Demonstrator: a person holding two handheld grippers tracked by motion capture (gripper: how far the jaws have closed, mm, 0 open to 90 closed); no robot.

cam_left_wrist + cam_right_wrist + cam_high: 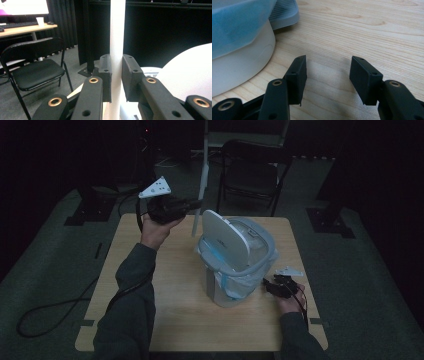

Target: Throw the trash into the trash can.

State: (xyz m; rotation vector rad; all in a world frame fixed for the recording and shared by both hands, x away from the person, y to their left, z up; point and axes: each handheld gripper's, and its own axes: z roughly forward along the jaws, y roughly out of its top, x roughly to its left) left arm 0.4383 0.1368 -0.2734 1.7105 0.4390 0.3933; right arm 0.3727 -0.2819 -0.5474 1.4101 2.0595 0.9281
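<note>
black pads (106, 77) clamping slim white pole (117, 37)

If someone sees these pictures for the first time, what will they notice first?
First, the white trash bin in the middle of the wooden table, its lid tipped up and a blue liner over the rim. Next, the left tool, raised at the far left, shut on a white pole. The right tool is open beside the bin's base.

Left gripper (192, 204) is raised at the far left on an outstretched forearm, jaws level and clamped on a thin white upright strip (117, 50). Right gripper (268, 284) rests low at near right, jaws parted and holding nothing.
</note>
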